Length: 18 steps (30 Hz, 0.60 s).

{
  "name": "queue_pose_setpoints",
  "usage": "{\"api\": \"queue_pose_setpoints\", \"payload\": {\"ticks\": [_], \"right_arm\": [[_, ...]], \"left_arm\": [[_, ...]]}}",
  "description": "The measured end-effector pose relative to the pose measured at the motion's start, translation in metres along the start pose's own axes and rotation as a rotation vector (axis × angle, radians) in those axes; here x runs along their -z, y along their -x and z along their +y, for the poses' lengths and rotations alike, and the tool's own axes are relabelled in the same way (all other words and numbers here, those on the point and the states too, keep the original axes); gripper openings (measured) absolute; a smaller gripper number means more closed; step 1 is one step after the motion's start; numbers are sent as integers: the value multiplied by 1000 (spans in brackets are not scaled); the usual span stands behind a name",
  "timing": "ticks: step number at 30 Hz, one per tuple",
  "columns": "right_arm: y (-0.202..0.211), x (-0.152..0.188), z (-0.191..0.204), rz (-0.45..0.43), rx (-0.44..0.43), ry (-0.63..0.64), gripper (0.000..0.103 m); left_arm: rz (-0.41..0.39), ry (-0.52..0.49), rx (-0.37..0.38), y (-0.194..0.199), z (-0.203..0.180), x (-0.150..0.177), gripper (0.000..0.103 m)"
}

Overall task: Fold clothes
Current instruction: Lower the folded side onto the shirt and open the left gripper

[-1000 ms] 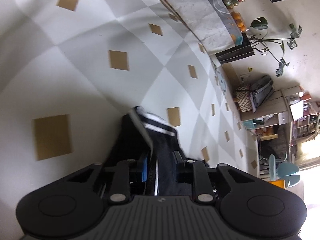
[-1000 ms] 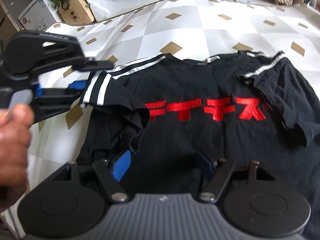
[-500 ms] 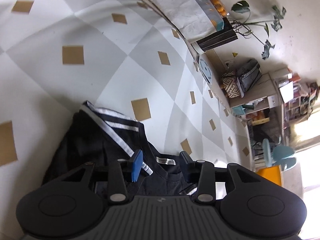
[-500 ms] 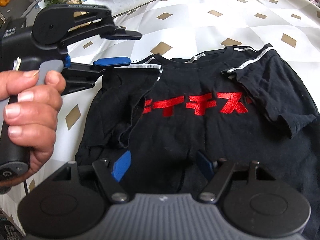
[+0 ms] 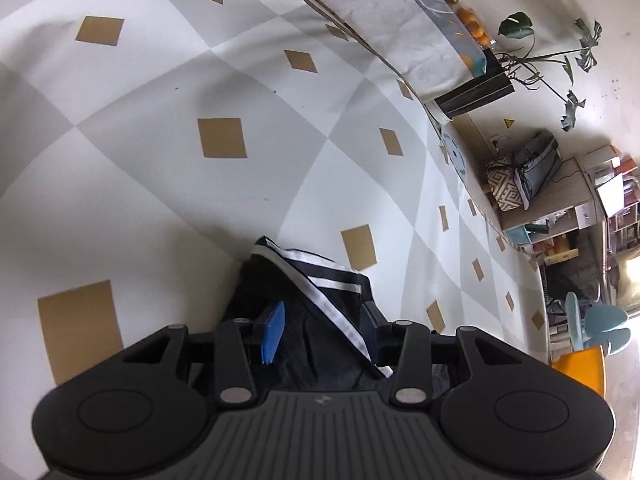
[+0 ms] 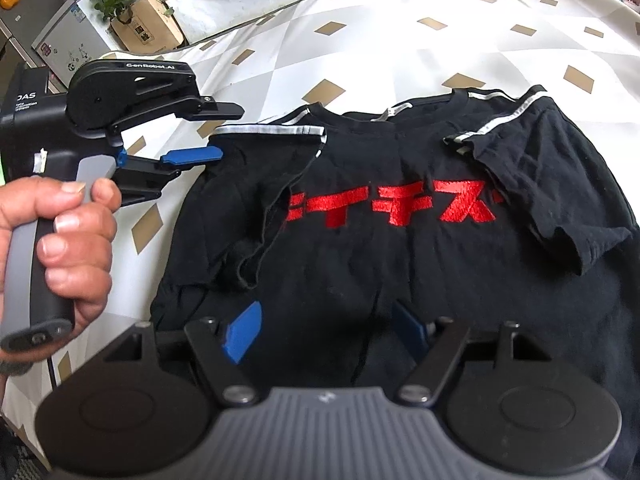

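A black T-shirt (image 6: 400, 264) with red lettering lies front up on the checked tablecloth (image 6: 360, 52). Both white-striped sleeves are folded inward: the left sleeve (image 6: 248, 184) and the right sleeve (image 6: 540, 176). My left gripper (image 6: 228, 133), held by a hand (image 6: 60, 240), hovers at the left sleeve's striped shoulder edge. Its jaws stand apart and do not press the cloth. In the left wrist view the same sleeve (image 5: 320, 280) lies loose between the left gripper's (image 5: 320, 320) spread fingers. My right gripper (image 6: 326, 328) is open just above the shirt's lower middle, holding nothing.
The tablecloth stretches beyond the shirt's collar. Off the table's far left stand a cardboard box with a plant (image 6: 148, 28) and a white fridge (image 6: 68, 48). A leafy plant (image 5: 560, 52), shelves and a blue chair (image 5: 600, 320) fill the room at right.
The left gripper carried the left sleeve inward, opened and let it go. The sleeve now lies folded over the shirt. The left gripper has drawn back slightly; the right has not moved.
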State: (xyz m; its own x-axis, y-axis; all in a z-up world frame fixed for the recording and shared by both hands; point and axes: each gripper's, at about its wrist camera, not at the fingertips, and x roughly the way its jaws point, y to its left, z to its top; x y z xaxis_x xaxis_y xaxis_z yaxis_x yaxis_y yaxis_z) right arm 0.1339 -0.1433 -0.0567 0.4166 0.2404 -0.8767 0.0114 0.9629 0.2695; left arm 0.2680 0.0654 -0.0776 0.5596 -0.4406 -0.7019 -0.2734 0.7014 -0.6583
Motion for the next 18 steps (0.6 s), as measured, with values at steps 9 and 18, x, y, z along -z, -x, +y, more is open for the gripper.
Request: {"api": "queue_pose_setpoints", "payload": {"ticks": [9, 18], "right_arm": [[-4, 3, 0, 16, -3, 11, 71], [-8, 12, 8, 9, 13, 107, 78]], "left_arm": [[-18, -33, -32, -22, 3, -5, 40], [-11, -77, -44, -23, 3, -13, 39]]}}
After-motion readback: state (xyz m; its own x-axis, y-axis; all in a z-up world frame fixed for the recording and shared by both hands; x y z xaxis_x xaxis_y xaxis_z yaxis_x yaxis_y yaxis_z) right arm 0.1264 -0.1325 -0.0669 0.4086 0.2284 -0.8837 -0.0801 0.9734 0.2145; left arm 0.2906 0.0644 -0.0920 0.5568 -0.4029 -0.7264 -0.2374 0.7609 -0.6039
